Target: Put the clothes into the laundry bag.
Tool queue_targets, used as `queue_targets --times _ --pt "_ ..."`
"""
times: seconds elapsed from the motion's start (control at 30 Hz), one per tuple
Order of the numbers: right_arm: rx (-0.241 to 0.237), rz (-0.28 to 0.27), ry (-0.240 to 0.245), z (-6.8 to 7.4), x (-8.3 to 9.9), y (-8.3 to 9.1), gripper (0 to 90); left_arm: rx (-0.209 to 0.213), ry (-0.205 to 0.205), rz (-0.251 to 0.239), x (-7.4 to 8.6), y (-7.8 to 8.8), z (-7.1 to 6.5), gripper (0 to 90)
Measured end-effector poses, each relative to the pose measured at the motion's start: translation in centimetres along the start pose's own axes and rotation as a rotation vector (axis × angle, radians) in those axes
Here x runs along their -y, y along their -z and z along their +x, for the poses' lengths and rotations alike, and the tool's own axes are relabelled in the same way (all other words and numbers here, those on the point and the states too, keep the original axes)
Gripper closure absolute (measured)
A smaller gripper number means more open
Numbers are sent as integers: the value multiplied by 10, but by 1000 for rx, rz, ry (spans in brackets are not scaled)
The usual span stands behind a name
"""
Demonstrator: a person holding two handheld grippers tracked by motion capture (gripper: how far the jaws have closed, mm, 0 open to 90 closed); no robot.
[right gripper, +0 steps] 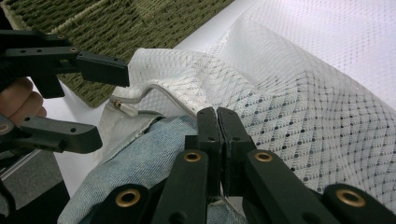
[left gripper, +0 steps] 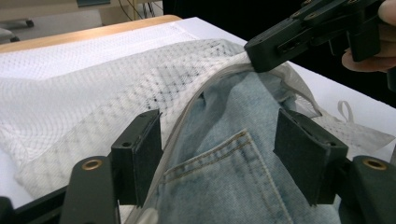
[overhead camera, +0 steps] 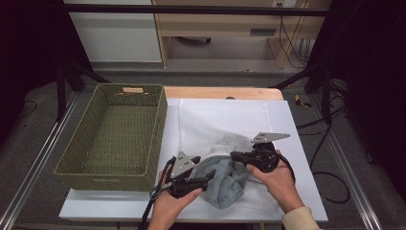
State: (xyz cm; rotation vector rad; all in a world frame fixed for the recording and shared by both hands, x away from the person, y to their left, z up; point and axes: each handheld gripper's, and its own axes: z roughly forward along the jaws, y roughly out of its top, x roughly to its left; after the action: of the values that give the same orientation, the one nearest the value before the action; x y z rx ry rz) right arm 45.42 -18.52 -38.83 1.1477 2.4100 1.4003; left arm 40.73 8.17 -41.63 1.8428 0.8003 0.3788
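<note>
From the high view, the jeans (overhead camera: 225, 181) sit bunched at the near edge of the table, half inside the mesh bag (overhead camera: 225, 127) that lies flat on the white sheet (overhead camera: 297, 143). The right gripper (overhead camera: 238, 156) is pinching the bag's rim above the denim, while the left gripper (overhead camera: 207, 179) comes in from the side with its jaws spread. The woven basket (overhead camera: 115, 136) stands just left of the sheet, green, stiff and ribbed. The risk I see: the denim is a thick lump and the opening is narrow, so a shove could just drag the whole bag along the sheet.

In the left gripper view, the jaws stand apart on either side of the jeans (left gripper: 233, 158), not pressing. You can see pale blue denim with a stitched pocket seam, and the bag's (left gripper: 93, 93) zip edge curving over it. If those jaws close here, they may catch the net along with the cloth and pull the rim back off.

In the right gripper view, the jaws are pressed together on the bag's (right gripper: 303, 116) edge. The net is thin and slack with diamond holes, and the zip pull (right gripper: 122, 107) dangles near the left gripper (right gripper: 100, 102). That thin pinch could slip if the jeans (right gripper: 140, 163) tug hard.
</note>
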Motion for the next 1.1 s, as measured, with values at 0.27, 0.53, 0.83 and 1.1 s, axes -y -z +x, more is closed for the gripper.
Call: queue_targets --times 0.27,0.53,0.83,1.1 --pt "2 8 -1 -1 0 -3 891 -7 3 -5 4 3 2 290" --pt "3 8 0 0 0 -1 890 0 -21 -24 3 12 -2 329" --pt "8 4 12 3 -2 1 891 -10 -50 -30 9 22 -6 408" --pt "1 0 29 9 -5 4 891 -2 -40 -34 18 33 -3 500"
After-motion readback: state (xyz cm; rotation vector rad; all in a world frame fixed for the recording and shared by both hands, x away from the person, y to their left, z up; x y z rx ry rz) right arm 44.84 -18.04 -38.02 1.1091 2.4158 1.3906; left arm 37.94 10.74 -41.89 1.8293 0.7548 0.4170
